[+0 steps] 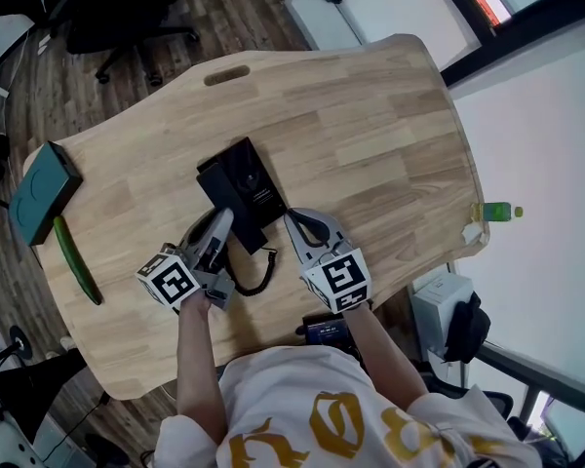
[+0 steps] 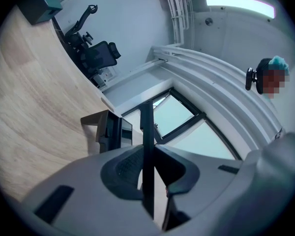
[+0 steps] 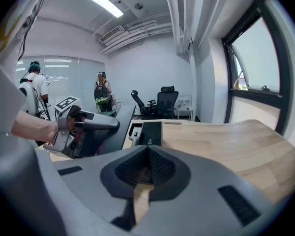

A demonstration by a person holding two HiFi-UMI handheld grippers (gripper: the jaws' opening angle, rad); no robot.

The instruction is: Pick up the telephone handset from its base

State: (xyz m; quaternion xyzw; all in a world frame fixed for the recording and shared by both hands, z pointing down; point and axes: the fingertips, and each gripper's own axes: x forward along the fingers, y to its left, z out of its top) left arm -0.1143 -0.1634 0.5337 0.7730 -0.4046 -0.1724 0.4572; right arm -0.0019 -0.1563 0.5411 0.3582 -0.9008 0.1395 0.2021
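The black telephone base (image 1: 258, 178) sits mid-table. The black handset (image 1: 224, 195) stands slightly raised along the base's left side, with my left gripper (image 1: 222, 224) shut on it. In the left gripper view the handset (image 2: 146, 127) shows edge-on as a thin dark slab clamped between the jaws, and the base (image 2: 110, 132) lies beyond. A coiled cord (image 1: 255, 279) trails toward me. My right gripper (image 1: 292, 217) hovers just right of the phone, shut and holding nothing. From the right gripper view I see the left gripper (image 3: 83, 127), the handset (image 3: 117, 124) and the base (image 3: 148, 132).
A teal box (image 1: 44, 188) and a long green object (image 1: 76, 258) lie at the table's left end. A green bottle (image 1: 497, 212) sits by the right edge. Office chairs (image 3: 162, 102) and two people (image 3: 102, 95) are beyond the table's far end.
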